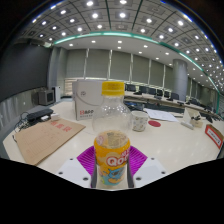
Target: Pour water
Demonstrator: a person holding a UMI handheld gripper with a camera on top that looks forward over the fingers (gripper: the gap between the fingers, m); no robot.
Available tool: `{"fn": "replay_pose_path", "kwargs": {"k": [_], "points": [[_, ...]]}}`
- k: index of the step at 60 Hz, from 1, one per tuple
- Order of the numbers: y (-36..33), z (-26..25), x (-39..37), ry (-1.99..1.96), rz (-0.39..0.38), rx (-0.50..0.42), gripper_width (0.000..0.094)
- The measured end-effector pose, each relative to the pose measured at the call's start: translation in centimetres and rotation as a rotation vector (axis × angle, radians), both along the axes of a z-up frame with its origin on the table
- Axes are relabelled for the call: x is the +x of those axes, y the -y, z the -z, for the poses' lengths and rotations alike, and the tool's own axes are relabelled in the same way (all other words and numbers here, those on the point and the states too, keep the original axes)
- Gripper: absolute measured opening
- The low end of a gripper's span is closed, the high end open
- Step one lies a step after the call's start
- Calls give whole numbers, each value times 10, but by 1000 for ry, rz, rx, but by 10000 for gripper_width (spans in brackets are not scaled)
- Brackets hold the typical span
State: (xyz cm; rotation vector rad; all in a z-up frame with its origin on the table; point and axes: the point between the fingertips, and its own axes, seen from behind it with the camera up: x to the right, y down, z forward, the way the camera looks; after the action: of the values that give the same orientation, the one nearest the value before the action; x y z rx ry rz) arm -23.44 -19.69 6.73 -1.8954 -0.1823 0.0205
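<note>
Between the fingers (110, 165), a clear plastic bottle (111, 135) with a yellow cap and orange label stands upright, both purple pads (84, 160) pressing its sides, above a white worktop (170, 140).

A clear plastic bottle with a yellow label (112, 140) hides the gripper's (113, 168) fingertips and its own base. Its label lettering is unreadable. Far desks (165, 100) beyond a white box (90, 100) are too small to make out.
</note>
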Motion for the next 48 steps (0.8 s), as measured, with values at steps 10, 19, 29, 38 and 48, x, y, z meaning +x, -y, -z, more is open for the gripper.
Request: {"fn": "replay_pose_path", "kwargs": {"k": [10, 19, 29, 38, 48], "points": [[-20, -43, -31, -101, -38, 7, 393], [-68, -108, -58, -458, -60, 12, 391], [-137, -168, -73, -1019, -63, -41, 392], [-213, -176, -56, -1524, -14, -114, 392], [-272, -155, -33, -1942, 72, -189, 391]]}}
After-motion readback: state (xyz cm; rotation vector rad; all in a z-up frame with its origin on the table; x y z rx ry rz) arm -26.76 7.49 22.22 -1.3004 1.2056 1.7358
